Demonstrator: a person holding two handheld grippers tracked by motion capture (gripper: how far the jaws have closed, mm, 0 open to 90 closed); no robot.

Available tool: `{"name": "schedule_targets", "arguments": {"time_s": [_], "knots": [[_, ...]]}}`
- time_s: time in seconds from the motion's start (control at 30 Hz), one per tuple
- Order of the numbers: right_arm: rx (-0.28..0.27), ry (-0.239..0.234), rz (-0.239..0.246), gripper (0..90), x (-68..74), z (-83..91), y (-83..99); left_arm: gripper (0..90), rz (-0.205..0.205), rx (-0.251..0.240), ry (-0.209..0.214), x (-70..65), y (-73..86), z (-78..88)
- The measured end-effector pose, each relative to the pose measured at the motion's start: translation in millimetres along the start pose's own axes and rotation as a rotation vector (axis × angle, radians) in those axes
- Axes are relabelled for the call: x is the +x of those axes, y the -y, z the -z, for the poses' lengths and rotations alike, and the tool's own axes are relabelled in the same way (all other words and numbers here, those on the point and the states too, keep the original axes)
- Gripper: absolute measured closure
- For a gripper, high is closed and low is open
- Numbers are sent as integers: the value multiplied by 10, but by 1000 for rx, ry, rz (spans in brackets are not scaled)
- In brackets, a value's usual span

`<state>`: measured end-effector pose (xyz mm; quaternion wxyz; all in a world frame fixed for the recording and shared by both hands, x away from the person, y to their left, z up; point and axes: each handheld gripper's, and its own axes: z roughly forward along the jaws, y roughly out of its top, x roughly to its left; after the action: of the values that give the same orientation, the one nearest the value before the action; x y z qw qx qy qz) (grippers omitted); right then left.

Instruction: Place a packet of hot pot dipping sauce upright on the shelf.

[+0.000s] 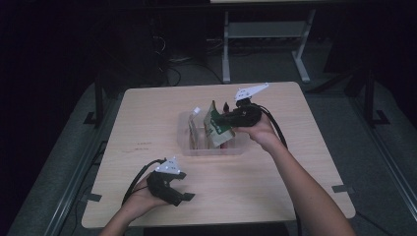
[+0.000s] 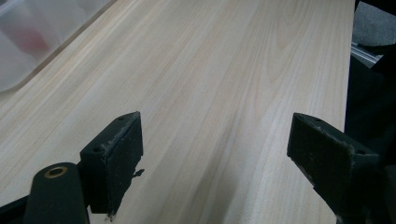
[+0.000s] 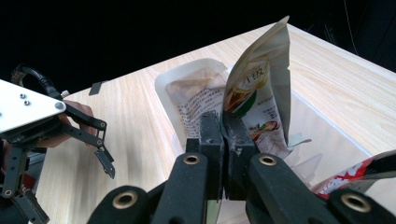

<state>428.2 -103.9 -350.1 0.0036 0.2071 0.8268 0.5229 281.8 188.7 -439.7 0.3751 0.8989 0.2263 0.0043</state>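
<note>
A: Right gripper view: right gripper (image 3: pixel 223 133) pinches the green-and-white printed foil pouch (image 3: pixel 259 88) at frame centre, over the clear plastic bin (image 3: pixel 327 135).

B: Left gripper (image 2: pixel 215 154) is spread wide above the pale wooden table (image 2: pixel 224 70).

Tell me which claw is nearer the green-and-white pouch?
Right. The right claw is clamped on the green-and-white pouch over the clear bin; the left claw rests open, apart from it, by the table's near edge.

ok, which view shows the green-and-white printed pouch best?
Right gripper view: the green-and-white printed pouch stands close up, pinched by the right gripper. High view shows the pouch small and dim, in the clear plastic bin.
</note>
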Motion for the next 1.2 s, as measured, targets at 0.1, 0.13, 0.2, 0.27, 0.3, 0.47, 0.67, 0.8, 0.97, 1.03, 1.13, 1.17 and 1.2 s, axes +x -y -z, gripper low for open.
{"name": "schedule_targets", "arguments": {"time_s": [0.1, 0.13, 0.2, 0.27, 0.3, 0.47, 0.67, 0.8, 0.97, 1.03, 1.13, 1.17, 1.2], "knots": [[-11, 4, 4, 842, 2, 26, -11, 180, 0, 0, 2, 1, 0, -1], [-11, 4, 4, 842, 2, 26, -11, 179, 0, 0, 2, 1, 0, -1], [-19, 12, 4, 817, 6, 52, -24, 180, -6, 2, -2, 7, -1, 2], [-28, 18, 4, 807, 13, 83, -35, 179, -5, 3, 0, 6, -3, 3], [-39, 17, 5, 794, 23, 118, -43, 180, -3, 0, -1, 3, -7, 1], [-45, 30, 15, 752, 72, 194, -57, 180, -2, -2, -3, 9, -21, 8], [-12, 19, 35, 620, 194, 305, -55, 180, -5, -3, -14, 25, -27, 27], [26, 48, 78, 529, 339, 333, 0, 179, -6, -10, -21, 54, -36, 39], [39, 56, 102, 503, 452, 347, 105, 180, 0, -18, -24, 60, -30, 45], [42, 55, 102, 496, 499, 355, 159, 179, -4, -17, -24, 61, -23, 51], [49, 45, 100, 485, 576, 353, 280, 179, -5, -15, -23, 64, -11, 57], [55, 45, 97, 475, 604, 347, 325, 179, -3, -19, -23, 63, -6, 55], [67, 51, 98, 456, 635, 338, 382, 180, -3, -19, -22, 63, -4, 53]]}}
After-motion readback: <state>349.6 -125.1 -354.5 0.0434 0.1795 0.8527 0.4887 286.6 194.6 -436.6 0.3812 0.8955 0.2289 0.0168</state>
